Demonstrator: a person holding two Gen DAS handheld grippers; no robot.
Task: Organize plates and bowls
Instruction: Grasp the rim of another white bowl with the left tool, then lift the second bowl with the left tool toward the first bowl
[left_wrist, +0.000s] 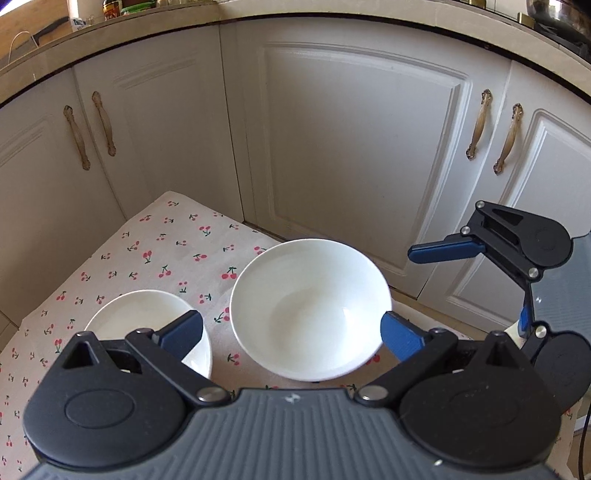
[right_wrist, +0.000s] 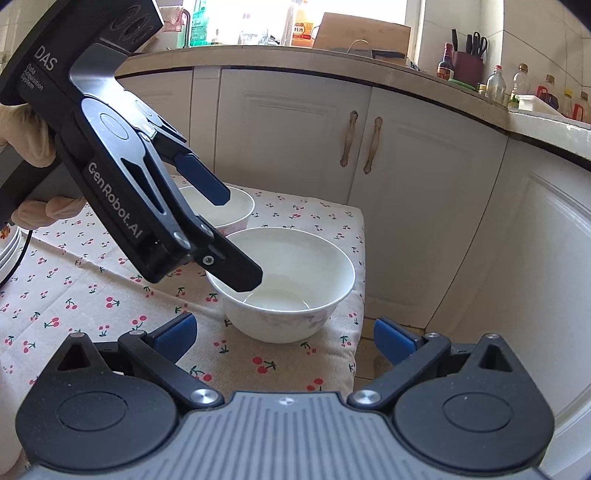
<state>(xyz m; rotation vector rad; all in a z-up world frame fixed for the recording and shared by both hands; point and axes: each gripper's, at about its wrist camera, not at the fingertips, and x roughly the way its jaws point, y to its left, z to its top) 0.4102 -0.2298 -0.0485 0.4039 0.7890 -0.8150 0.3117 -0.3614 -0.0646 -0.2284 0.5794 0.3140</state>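
a: bowls, two of them, white, on the cherry-print tablecloth (right_wrist: 92, 295). the nearer bowl (right_wrist: 288, 284) fills the centre of the right wrist view, close to the cloth's right-hand corner; the second bowl (right_wrist: 225, 206) stands just behind it, up and left.

b: and the left gripper (right_wrist: 240, 236)?

a: it reaches in from the upper left of that frame, jaws wide apart. one blue pad sits over the second bowl, the lower finger dips over the nearer bowl's rim. whether it touches, i can't tell. a gloved hand (right_wrist: 29, 147) holds it at the left edge.

b: the right gripper (right_wrist: 284, 339)?

a: also spread open, at the bottom of its own view, nothing between the fingers.

b: behind?

a: white cabinet doors (right_wrist: 295, 129) under a counter (right_wrist: 258, 55); bottles at upper right. plate edges (right_wrist: 11, 243) peek in at the left.
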